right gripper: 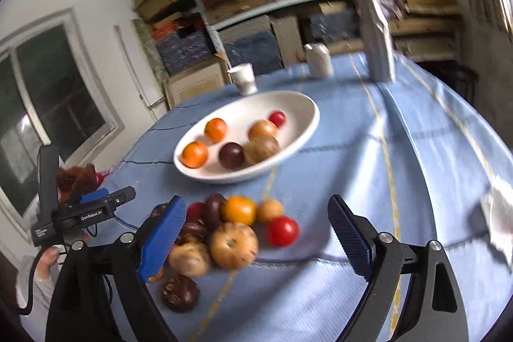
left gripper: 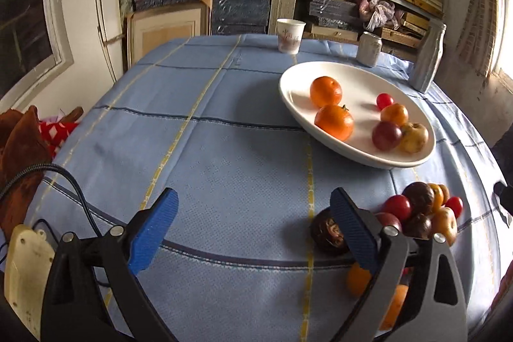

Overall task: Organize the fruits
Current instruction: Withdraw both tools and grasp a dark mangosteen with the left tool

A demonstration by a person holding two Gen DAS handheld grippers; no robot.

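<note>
The left gripper (left gripper: 253,226), with blue ribbed pads on black arms, is seen spread wide above bare blue checked tablecloth (left gripper: 224,130); nothing is held between its pads. A loose heap of small red, orange, brown and dark purple fruits (left gripper: 423,213) lies on the cloth just beside and partly behind its right-hand finger. The right gripper (right gripper: 256,233) is likewise spread wide and empty; the same heap (right gripper: 231,233) is seen between its fingers, nearer the left-hand pad, with no pad pressing on it. Beyond the heap, a white oval ceramic dish (left gripper: 288,85) is seen holding six fruits.
</note>
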